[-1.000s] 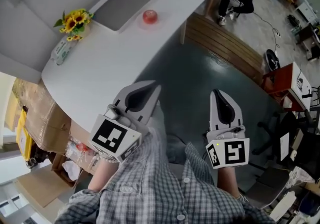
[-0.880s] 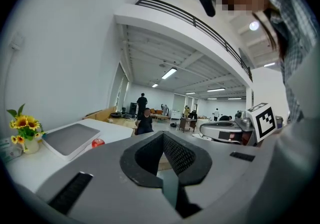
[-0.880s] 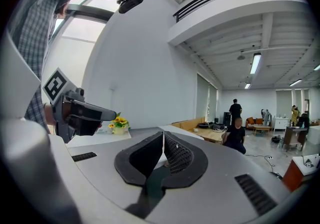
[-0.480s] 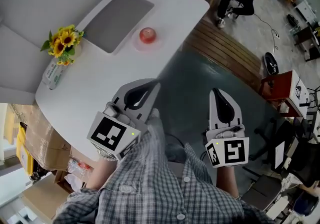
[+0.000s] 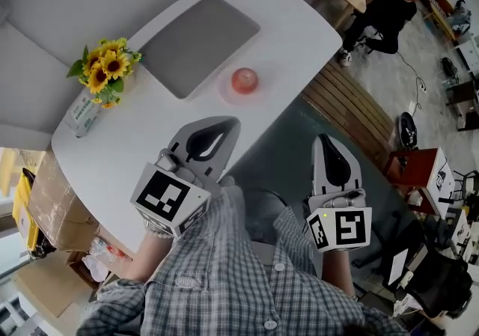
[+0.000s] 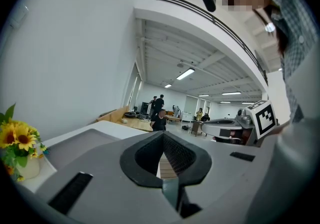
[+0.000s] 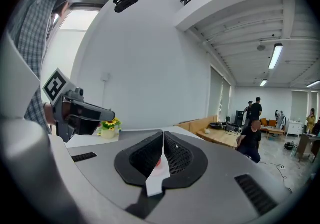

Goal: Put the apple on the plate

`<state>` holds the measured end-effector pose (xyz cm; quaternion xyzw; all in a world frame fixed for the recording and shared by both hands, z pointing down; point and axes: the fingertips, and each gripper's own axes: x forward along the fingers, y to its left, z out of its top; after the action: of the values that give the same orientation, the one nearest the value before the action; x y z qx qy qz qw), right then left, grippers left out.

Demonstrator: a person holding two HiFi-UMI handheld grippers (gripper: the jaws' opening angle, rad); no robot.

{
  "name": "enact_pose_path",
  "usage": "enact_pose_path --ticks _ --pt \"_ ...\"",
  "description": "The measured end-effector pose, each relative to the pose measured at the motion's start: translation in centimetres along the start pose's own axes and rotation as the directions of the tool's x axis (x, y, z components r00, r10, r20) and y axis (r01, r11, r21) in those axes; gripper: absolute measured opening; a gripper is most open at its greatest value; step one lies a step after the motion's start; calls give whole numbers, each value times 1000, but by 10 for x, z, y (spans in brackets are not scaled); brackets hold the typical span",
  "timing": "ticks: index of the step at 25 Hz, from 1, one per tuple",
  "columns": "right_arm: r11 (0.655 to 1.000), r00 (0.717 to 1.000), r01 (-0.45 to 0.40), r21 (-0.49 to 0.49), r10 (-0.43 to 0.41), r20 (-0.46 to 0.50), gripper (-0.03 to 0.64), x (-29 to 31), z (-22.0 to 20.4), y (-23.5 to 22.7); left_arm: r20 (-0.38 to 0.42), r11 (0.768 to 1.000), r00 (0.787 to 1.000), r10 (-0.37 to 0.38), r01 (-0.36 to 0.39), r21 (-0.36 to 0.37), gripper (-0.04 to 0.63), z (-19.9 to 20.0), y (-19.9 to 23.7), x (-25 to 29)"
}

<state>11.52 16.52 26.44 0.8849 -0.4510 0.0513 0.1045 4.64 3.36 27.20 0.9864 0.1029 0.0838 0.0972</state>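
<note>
Apple (image 5: 245, 81) sits on what looks like a pale plate (image 5: 227, 92) on the white tabletop (image 5: 150, 140), so the job seems done, with left hand-held gripper (image 5: 230, 128) and right hand-held gripper (image 5: 324, 140) both closed, empty, well apart from it.

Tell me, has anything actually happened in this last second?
Only the viewpoint moved: in the head view the table, the apple on its plate and the flowers have slid lower, closer to the grippers, as if the person stepped nearer. Nothing was grabbed or released. The left gripper and right gripper stayed shut and empty, and the apple kept its place beside the grey mat.
</note>
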Motion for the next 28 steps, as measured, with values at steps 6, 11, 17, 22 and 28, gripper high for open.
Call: enact_pose_path --ticks 6,11,17,22,28 --pt "996 996 -92 -9 92 -14 25 46 -1 1 -7 995 995 100 -100 -17 9 -3 31 1" --pt "981 982 -191 -20 191 -10 26 95 1 -6 -9 979 980 200 -200 -30 9 -1 58 11" --pt "934 936 -352 -57 350 -46 26 157 1 -19 -3 934 938 345 -344 -91 9 1 90 39" --pt "869 868 -492 -56 485 -103 25 206 -11 -27 -37 867 879 476 -476 -148 9 -6 112 59" --pt "751 743 -658 -56 636 -209 26 252 -41 -18 -89 747 776 625 -627 -222 9 -27 138 62"
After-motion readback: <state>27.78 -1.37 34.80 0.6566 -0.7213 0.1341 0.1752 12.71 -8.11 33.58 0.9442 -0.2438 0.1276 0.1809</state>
